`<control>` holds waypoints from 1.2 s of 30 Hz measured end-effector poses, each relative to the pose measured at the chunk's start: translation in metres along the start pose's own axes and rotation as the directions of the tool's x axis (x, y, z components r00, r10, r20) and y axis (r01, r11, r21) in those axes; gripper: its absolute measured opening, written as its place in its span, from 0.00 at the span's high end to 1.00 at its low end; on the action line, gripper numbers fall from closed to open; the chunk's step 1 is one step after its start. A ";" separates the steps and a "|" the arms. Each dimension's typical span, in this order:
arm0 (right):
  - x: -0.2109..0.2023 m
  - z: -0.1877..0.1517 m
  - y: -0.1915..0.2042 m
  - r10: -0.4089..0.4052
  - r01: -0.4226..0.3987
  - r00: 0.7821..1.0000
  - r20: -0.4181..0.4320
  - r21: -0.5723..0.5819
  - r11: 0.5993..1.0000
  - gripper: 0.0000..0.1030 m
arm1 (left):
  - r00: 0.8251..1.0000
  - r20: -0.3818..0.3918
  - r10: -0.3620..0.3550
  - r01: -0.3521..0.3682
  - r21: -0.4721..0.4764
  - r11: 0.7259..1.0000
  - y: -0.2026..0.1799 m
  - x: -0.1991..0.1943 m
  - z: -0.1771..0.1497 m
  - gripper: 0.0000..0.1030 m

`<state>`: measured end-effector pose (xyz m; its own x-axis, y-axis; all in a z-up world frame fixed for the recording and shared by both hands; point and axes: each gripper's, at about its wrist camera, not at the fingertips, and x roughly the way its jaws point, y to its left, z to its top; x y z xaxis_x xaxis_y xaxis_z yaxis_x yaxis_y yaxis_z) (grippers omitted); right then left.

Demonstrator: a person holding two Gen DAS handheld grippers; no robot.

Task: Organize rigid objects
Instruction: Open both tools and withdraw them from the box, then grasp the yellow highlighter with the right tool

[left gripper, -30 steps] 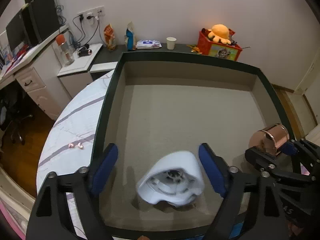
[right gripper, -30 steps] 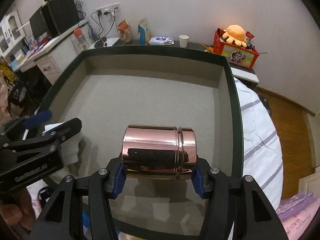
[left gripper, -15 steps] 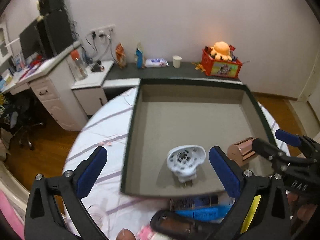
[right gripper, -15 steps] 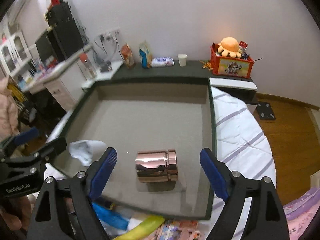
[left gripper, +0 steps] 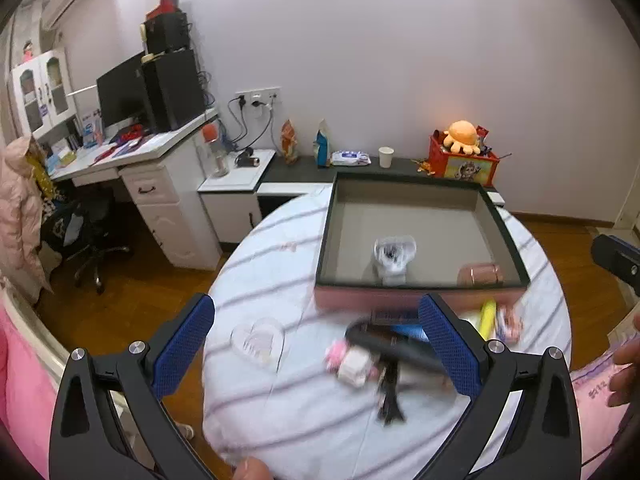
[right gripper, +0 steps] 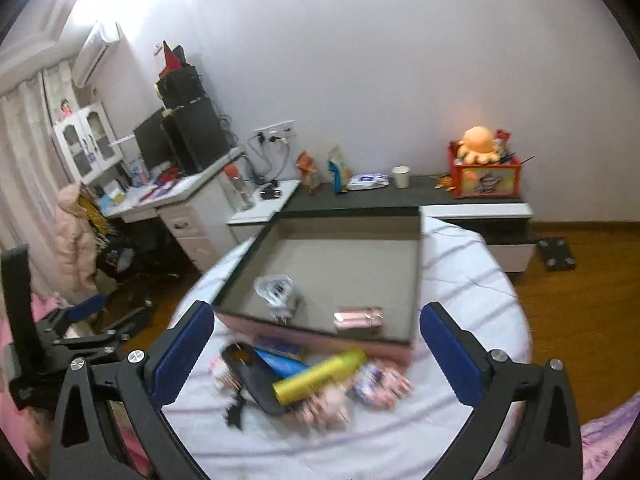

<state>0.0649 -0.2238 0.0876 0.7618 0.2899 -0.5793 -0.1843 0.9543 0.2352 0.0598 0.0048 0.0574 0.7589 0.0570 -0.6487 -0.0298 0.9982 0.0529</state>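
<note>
Even, moderately bright indoor light; a warm glow on the wall behind the orange plush toy [left gripper: 463, 136]. Clutter below it smears with motion blur; fisheye edges bend into black corners.

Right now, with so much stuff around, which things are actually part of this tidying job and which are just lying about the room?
Part of the job:
- open box, holding the white object and the copper canister
- yellow tube, black flat object and small packets, waiting on the striped table
- left gripper and right gripper, both open and empty

Just lying about:
- orange plush toy
- paper cup
- monitor
</note>
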 end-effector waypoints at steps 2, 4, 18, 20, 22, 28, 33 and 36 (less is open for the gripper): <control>-0.008 -0.015 -0.002 -0.040 0.040 0.999 -0.016 0.005 0.999 0.00 | 1.000 -0.010 -0.005 0.005 -0.003 1.000 0.002 -0.003 -0.016 0.00; -0.010 -0.027 -0.005 -0.076 0.077 0.997 -0.033 0.025 0.997 0.00 | 0.999 -0.030 -0.022 0.022 -0.007 1.000 0.003 -0.003 -0.029 0.00; -0.005 -0.109 0.016 -0.224 0.247 0.957 -0.185 0.114 0.962 0.00 | 0.977 -0.022 -0.210 0.210 0.025 0.977 0.012 -0.003 -0.068 0.00; -0.006 -0.108 0.023 -0.234 0.255 0.955 -0.181 0.103 0.962 0.00 | 0.975 -0.032 -0.219 0.219 0.015 0.976 0.017 0.002 -0.070 0.00; -0.007 -0.108 0.027 -0.253 0.273 0.951 -0.180 0.100 0.957 0.00 | 0.973 -0.041 -0.227 0.228 0.010 0.974 0.021 0.008 -0.072 0.00; -0.005 -0.107 0.029 -0.287 0.311 0.941 -0.178 0.125 0.942 0.00 | 0.964 -0.068 -0.257 0.258 0.011 0.966 0.028 0.021 -0.068 0.00; 0.006 -0.103 0.028 -0.286 0.309 0.938 -0.195 0.097 0.946 0.00 | 0.962 -0.087 -0.259 0.259 -0.016 0.966 0.028 0.032 -0.069 0.00; 0.016 -0.097 0.026 -0.281 0.302 0.937 -0.206 0.079 0.950 0.00 | 0.959 -0.109 -0.260 0.256 -0.054 0.965 0.025 0.042 -0.072 0.00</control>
<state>0.0121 -0.1873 0.0091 0.6378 0.0188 -0.7700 0.1038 0.9885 0.1101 0.0439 0.0339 -0.0234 0.6650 -0.2029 -0.7188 0.1300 0.9791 -0.1562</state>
